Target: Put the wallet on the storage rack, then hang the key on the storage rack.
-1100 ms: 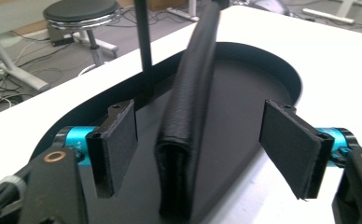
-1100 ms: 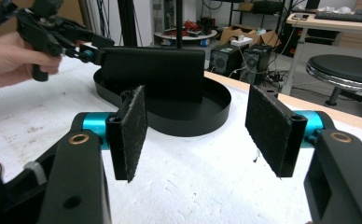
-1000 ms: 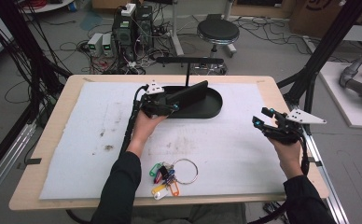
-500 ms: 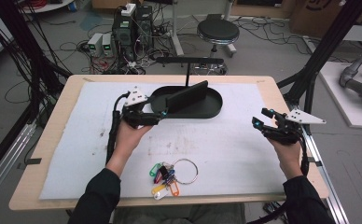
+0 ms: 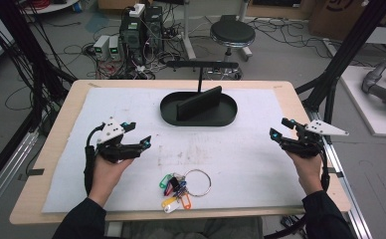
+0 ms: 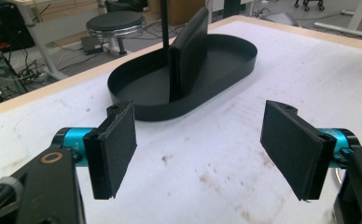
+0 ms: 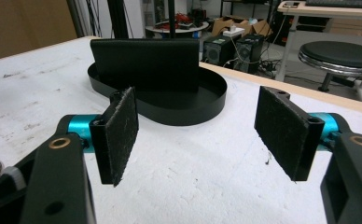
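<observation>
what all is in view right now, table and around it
key bunch: one, steel ring with green, red, blue, yellow and orange tags, near edge of the mat between the hands
tray: one, black oval, far middle of the mat
wallet: one, black, propped on edge inside the tray
mat: one, white, stained, covers the table top
table: one, light wood
stool: one, black seat, on the floor beyond the table
left gripper: one, black with teal, open, over the mat's left side
right gripper: one, black with teal, open, jaws just opening wider, nothing between them
</observation>
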The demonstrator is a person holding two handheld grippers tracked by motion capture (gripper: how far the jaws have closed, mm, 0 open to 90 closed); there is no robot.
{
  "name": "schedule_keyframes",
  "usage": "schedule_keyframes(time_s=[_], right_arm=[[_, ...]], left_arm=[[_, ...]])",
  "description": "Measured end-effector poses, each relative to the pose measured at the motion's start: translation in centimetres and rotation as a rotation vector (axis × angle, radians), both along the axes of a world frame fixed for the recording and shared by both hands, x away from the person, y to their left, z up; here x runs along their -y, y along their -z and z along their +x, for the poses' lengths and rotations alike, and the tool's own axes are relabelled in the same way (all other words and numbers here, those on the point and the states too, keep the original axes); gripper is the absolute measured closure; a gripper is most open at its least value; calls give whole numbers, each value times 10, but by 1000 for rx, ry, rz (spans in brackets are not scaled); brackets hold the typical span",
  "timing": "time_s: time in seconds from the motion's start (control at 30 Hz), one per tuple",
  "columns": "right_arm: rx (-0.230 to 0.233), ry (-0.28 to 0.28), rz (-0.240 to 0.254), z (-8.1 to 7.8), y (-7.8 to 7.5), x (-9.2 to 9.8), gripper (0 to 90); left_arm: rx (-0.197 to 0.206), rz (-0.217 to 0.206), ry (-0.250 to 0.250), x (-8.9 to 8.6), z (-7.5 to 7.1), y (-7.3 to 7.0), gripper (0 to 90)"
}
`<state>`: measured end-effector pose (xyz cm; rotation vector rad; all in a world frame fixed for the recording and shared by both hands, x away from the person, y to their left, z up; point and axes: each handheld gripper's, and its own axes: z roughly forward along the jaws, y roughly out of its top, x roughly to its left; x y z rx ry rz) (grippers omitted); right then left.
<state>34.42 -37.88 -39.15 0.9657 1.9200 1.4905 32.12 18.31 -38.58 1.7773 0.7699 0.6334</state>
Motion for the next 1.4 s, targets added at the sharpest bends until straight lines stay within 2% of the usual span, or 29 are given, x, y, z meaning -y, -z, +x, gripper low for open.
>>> schedule_keyframes(time_s=[0.1,0.23,0.47,0.5,0.53,0.57,0.6,0.63,0.67,0.7,0.73,0.77,0.8,0.83,0.87,0.9,0.93,1.07,1.1,1.2,1.23,1.3,1.33,1.4], right_arm=[[-1,9,-2,-2,0,2,300],[0,22,-1,-5,0,4,299],[-1,34,-6,-6,2,7,299],[-1,36,-5,-5,2,8,299],[-1,36,-5,-5,2,8,299],[-2,39,-7,-5,2,8,299],[-2,39,-7,-5,2,8,299],[-2,38,-5,-5,2,9,300],[-2,38,-5,-5,2,9,300],[-1,39,-6,-5,2,9,300],[-2,38,-3,-5,2,9,300],[2,38,-4,-5,2,8,300],[0,35,-6,-5,2,8,300],[-1,34,-8,-5,2,8,300],[-1,34,-8,-5,2,8,300],[-1,32,-9,-5,2,8,300],[-1,32,-9,-5,2,8,300],[-2,32,-8,-5,3,9,301],[-1,31,-8,-6,3,9,301],[0,32,-8,-6,3,9,301],[-1,33,-13,-6,3,9,302],[0,32,-15,-6,3,9,302],[1,31,-16,-6,3,9,303],[2,31,-16,-6,3,9,303]], left_arm=[[2,8,-4,-6,-5,4,267],[-5,-22,4,-10,-6,6,267],[-9,-46,51,1,-6,5,267],[-21,-59,74,7,-5,4,267],[-21,-59,74,7,-5,4,267],[-37,-71,112,15,-4,4,267],[-37,-71,112,15,-4,4,267],[-68,-77,171,25,-1,6,275],[-68,-77,171,25,-1,6,300],[-93,-82,228,34,1,9,328],[-107,-87,254,40,1,11,356],[-120,-78,277,45,2,12,369],[-120,-78,277,45,2,12,371],[-142,-68,320,56,3,14,384],[-142,-68,320,56,3,14,403],[-165,-51,356,68,4,17,410],[-165,-51,356,68,4,17,421],[-212,-27,405,87,7,23,458],[-225,-12,426,94,9,27,494],[-242,11,435,100,11,31,512],[-251,12,444,104,11,33,545],[-260,50,444,110,12,37,560],[-286,72,444,114,14,42,583],[-296,87,443,116,15,44,594]])
